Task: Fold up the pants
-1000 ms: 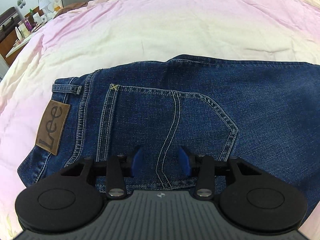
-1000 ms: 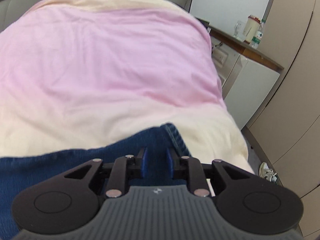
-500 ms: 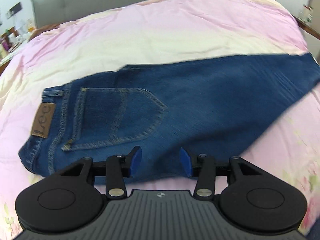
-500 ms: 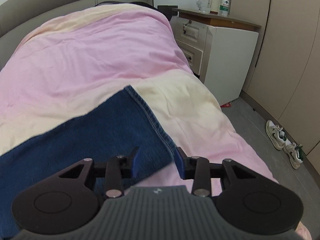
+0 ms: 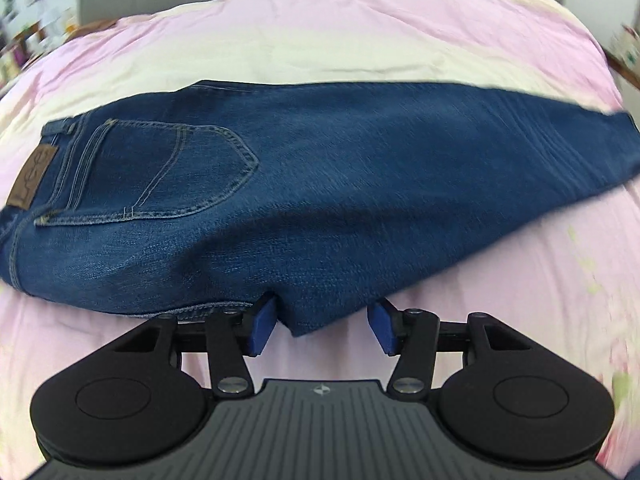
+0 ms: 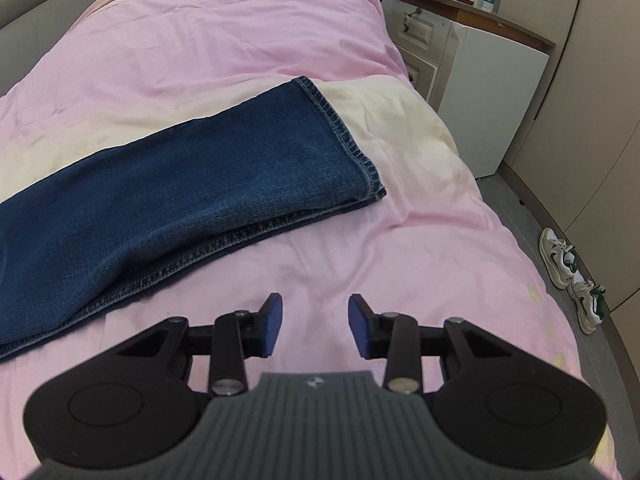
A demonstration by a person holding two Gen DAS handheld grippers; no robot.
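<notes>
Dark blue jeans (image 5: pixel 320 184) lie on the pink bed cover, folded lengthwise with one leg on the other. The waist with a brown Lee patch (image 5: pixel 30 184) is at the left, the back pocket faces up. The leg hems (image 6: pixel 340 128) show in the right wrist view, lying flat near the bed's right side. My left gripper (image 5: pixel 322 326) is open and empty, with the crotch corner of the jeans between its blue pads. My right gripper (image 6: pixel 314 326) is open and empty over bare cover, in front of the legs' near edge.
The pink and cream bed cover (image 6: pixel 200 40) spans both views. A white bedside cabinet (image 6: pixel 480 92) with a cup and bottles stands right of the bed. White sneakers (image 6: pixel 572 280) lie on the grey floor beside the bed's right edge.
Both grippers have pulled back and up from the jeans. The right gripper, nearly shut over the hem a second ago, has opened and let go. The jeans now lie flat.
</notes>
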